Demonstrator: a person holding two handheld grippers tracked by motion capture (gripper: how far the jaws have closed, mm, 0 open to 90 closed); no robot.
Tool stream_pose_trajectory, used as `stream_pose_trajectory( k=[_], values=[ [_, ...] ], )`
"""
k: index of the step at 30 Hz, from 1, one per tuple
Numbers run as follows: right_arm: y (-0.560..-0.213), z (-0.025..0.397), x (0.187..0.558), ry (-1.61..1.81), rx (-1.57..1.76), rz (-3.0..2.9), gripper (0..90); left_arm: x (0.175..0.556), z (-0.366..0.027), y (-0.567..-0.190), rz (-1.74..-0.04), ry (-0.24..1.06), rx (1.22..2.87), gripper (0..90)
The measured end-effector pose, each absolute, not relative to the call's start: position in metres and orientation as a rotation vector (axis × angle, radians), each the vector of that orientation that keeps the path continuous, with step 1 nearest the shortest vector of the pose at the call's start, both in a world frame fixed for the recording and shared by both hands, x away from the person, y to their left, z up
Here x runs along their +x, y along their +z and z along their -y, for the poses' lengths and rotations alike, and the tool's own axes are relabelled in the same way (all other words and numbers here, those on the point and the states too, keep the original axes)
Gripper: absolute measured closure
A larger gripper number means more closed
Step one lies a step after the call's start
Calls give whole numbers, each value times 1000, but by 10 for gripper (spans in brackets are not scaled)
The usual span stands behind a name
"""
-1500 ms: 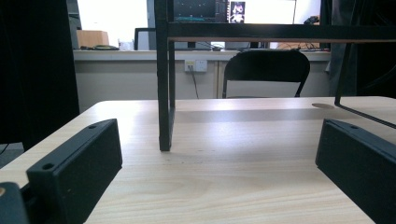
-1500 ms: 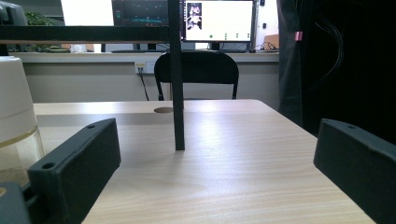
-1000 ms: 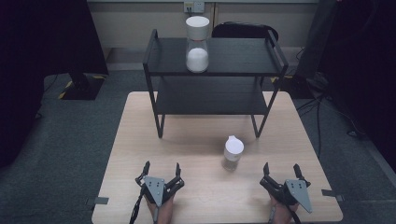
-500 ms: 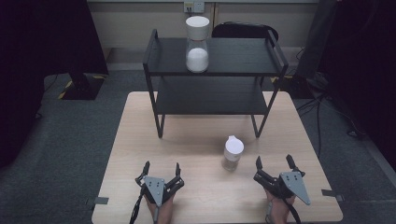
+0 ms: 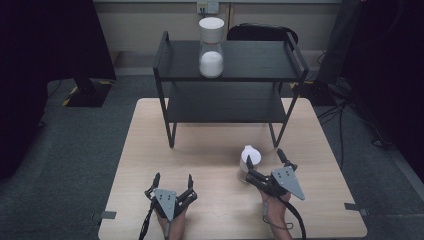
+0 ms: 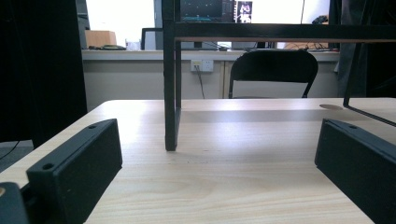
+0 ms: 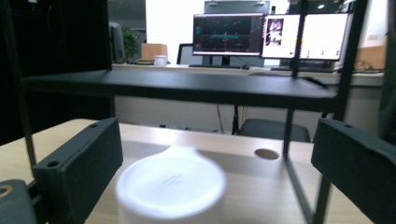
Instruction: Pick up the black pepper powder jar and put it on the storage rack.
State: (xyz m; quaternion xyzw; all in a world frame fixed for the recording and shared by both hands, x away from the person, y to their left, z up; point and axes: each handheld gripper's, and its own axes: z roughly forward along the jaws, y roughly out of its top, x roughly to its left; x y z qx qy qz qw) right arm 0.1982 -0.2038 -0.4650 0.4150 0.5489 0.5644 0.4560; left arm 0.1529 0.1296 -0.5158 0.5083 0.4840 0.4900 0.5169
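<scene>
Down at the near edge of the bench, two grippers were held by two hands. At about seven o'clock the left gripper lay level, pointed straight toward twelve, its jaws spread wide with bare wood between them. At about five o'clock the right gripper was angled toward eleven, jaws likewise wide apart, flanking one small white lidded cup without visibly touching it. In the right gripper view that cup's pale lid sat blurred between the black jaws. One black two-tier shelf stood at twelve o'clock on the bench, and on its upper tier stood one tall clear jar with a white lid and white contents. One black chair stood behind the bench.
</scene>
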Motion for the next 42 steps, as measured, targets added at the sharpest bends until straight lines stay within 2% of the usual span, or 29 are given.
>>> stream_pose_trajectory(
  k=[14,17,27,31,42],
  values=[
    [-482,187,210,1377,1081,-1432,123,153,-130,-516,-1162,1176,1221,2],
    [-482,190,211,1385,1089,-1448,173,153,-130,-516,-1162,1176,1221,2],
    [-485,188,212,1379,1113,-1457,241,153,-130,-516,-1162,1176,1221,2],
    [-483,190,212,1377,1118,-1470,295,153,-130,-516,-1162,1176,1221,2],
    [-480,188,212,1367,1126,-1472,298,153,-130,-516,-1162,1177,1221,3]
  ],
)
